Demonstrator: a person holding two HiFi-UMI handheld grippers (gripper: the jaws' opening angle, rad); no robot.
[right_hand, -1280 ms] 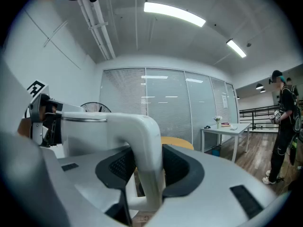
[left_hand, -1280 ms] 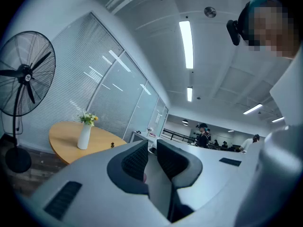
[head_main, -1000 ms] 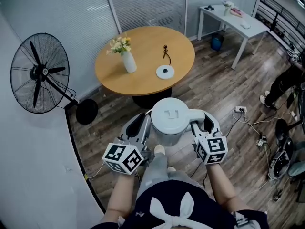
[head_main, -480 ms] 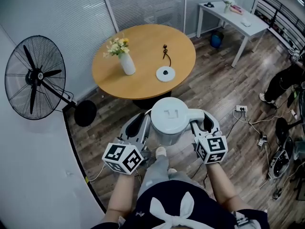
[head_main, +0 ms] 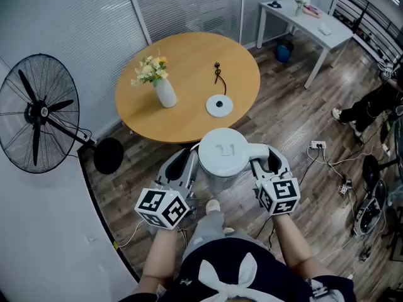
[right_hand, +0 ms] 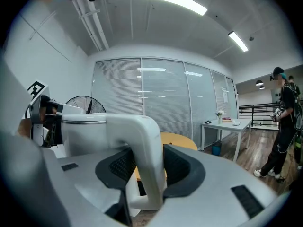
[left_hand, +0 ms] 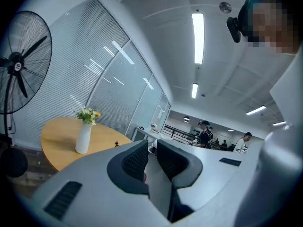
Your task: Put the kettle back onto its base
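A white kettle (head_main: 223,156) hangs in the air in front of the person, short of the round wooden table (head_main: 189,115). Its round white base (head_main: 219,106) lies on the table's near right part. My right gripper (head_main: 267,159) is shut on the kettle's handle (right_hand: 147,160), which runs down between the two black pads. My left gripper (head_main: 182,162) lies against the kettle's left side. In the left gripper view its jaws (left_hand: 152,157) stand nearly together with nothing seen between them, and the kettle's white body (left_hand: 284,164) fills the right edge.
A white vase of flowers (head_main: 162,90) and a small black cord (head_main: 217,73) stand on the table. A standing fan (head_main: 38,115) is at the left by the wall. A white desk (head_main: 308,21) is at the back right; a person (head_main: 368,106) and floor cables (head_main: 321,148) are at the right.
Both grippers have carried the kettle forward toward the round table, which now lies closer below them. The fan has slid left in view. The grip looks the same.
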